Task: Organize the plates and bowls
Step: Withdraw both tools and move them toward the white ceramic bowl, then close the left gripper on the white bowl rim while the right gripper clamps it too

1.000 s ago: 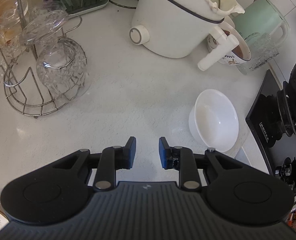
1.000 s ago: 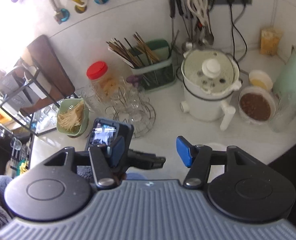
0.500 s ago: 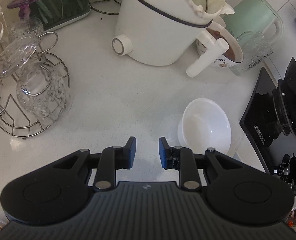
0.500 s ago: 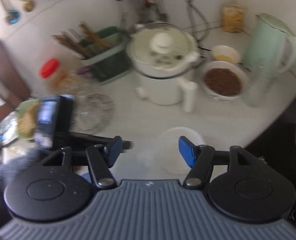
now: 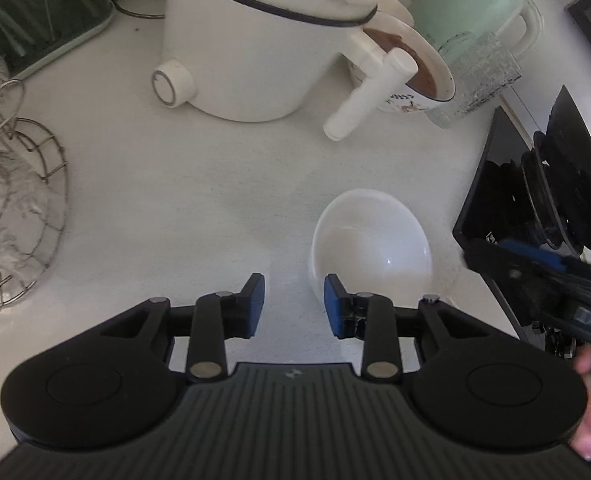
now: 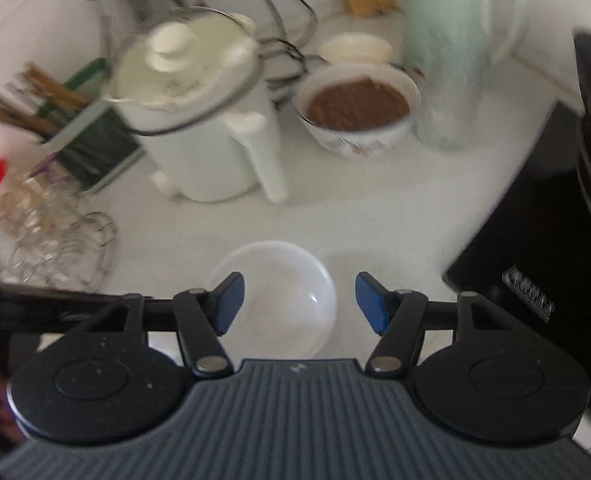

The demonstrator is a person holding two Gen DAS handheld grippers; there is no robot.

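Pale counter (image 5: pixel 143 208) — white bowl (image 5: pixel 371 248) (empty)

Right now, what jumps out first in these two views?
The empty white bowl on the pale counter, framed between the open right gripper. The left gripper, also open and holding nothing, sits just left of the bowl. Behind stand the white cooker and, to its right, a patterned bowl of brown food.
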